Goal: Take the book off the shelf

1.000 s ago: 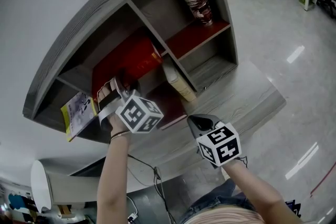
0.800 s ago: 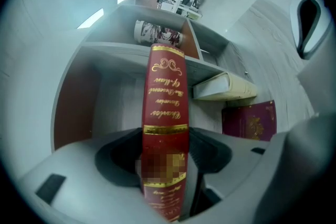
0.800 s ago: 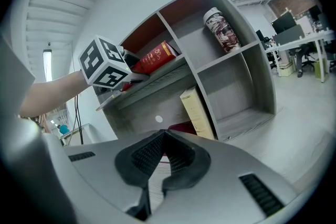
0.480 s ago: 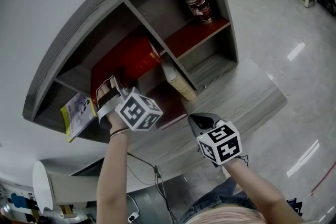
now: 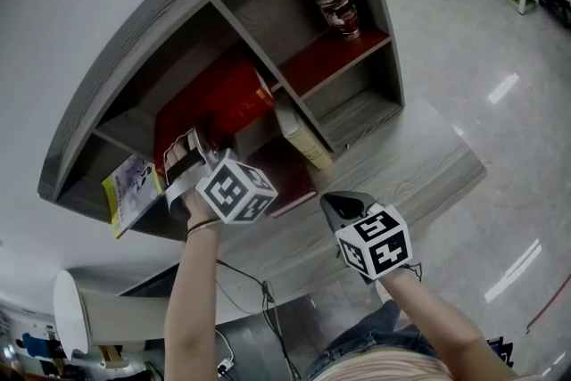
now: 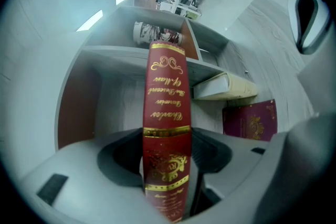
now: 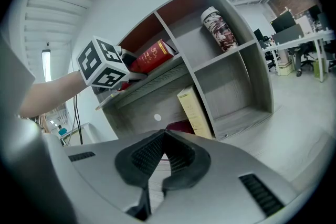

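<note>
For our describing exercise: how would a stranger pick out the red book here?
Start at the grey shelf. In its upper left compartment, the left tongs clamp the red book by its spine. Unlike the cream book and the flat maroon book below, its spine is bright red with gold lettering.

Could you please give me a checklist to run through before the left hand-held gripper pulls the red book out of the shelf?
1. Left hand-held gripper shut on the red book at its spine: ok.
2. Red book clear of the shelf: not ok, it sits in the upper left compartment.
3. Right hand-held gripper shut, empty and away from the shelf: ok.
4. Yellow magazine lies close beside the left hand-held gripper; free of the pull-out path: cannot tell.
5. Cup stands in another compartment behind a divider: ok.
</note>
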{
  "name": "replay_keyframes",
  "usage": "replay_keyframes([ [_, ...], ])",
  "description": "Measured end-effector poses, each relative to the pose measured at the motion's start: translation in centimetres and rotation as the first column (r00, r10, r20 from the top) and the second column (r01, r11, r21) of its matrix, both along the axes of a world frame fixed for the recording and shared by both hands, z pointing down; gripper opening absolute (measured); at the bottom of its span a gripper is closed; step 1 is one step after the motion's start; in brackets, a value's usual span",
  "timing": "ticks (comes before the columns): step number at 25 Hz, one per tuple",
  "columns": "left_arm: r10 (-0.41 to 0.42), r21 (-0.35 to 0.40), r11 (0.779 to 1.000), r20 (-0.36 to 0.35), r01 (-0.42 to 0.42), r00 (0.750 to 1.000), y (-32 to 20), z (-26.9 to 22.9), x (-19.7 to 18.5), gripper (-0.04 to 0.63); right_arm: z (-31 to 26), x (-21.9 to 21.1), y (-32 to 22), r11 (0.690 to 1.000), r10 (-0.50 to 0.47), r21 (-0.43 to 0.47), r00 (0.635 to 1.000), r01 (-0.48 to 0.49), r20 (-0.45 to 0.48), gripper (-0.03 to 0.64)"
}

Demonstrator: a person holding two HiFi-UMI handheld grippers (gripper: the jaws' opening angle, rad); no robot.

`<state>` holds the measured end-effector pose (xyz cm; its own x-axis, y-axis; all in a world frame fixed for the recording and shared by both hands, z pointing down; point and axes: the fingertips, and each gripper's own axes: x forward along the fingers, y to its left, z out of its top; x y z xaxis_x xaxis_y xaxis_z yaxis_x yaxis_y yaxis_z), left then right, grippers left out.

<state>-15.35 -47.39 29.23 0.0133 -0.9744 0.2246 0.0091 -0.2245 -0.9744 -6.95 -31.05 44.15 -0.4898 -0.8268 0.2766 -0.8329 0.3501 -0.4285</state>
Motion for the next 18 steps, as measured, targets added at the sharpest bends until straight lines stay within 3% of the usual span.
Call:
replay_keyframes([
  [18,-0.011,0.014,1.0,0.002,0.011,1.0,3.9,0.2,0.5,0.244,-0.5,0.7,2.7,1.0,-0.017,0.017,1.0,0.017,-0.004,0.008],
])
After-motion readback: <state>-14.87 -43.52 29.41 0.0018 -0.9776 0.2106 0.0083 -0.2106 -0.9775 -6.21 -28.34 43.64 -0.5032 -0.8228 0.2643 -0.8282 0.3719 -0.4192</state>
